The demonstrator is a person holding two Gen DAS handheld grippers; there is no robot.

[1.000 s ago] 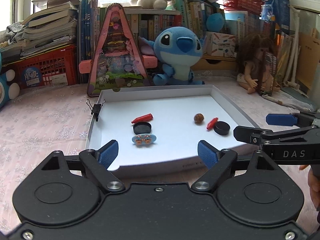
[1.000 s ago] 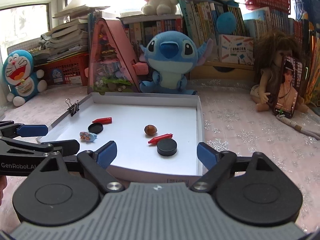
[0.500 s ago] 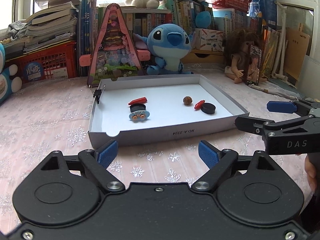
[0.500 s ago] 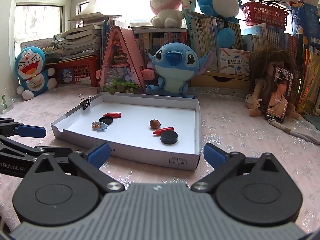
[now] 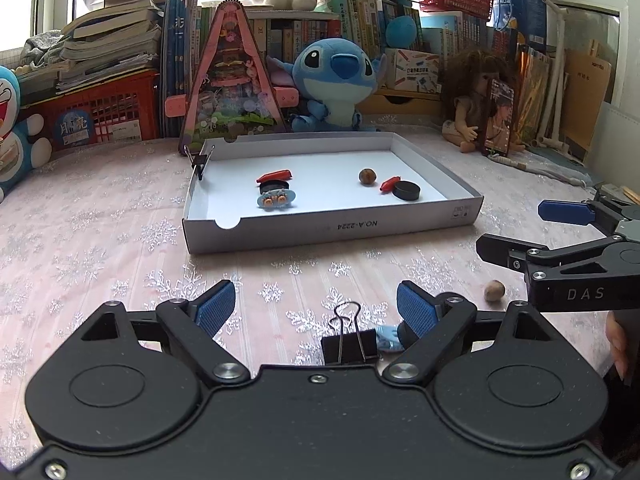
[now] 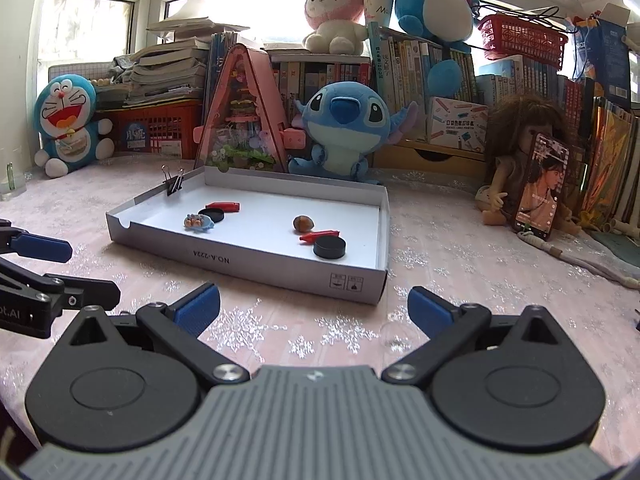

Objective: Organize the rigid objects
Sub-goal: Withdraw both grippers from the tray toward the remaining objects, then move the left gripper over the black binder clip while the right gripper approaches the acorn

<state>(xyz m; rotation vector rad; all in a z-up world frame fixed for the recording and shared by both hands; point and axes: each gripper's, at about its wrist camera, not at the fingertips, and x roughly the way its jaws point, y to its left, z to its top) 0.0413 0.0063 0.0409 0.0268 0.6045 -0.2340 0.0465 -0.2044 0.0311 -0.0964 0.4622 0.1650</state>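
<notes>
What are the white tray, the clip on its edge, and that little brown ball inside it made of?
The white tray looks like folded cardboard, matte, with printed lettering and a cut notch. The binder clip on its wall looks like black-painted metal with thin wire handles. The brown ball looks like a real nut, dull and slightly rough, though it could be wood.

A pale pink tablecloth (image 5: 100,240) with silver snowflakes covers the surface. At frame centre a shallow white cardboard box (image 5: 332,230) lies on it. At lower centre of the left wrist view a black binder clip (image 5: 349,346) stands on the cloth, a small light blue piece (image 5: 387,338) just beside it; a brown nut (image 5: 494,291) lies to the lower right. Along the far edge sit a blue plush (image 5: 336,80), a pink triangular toy house (image 5: 232,84) and a doll (image 5: 468,116).
</notes>
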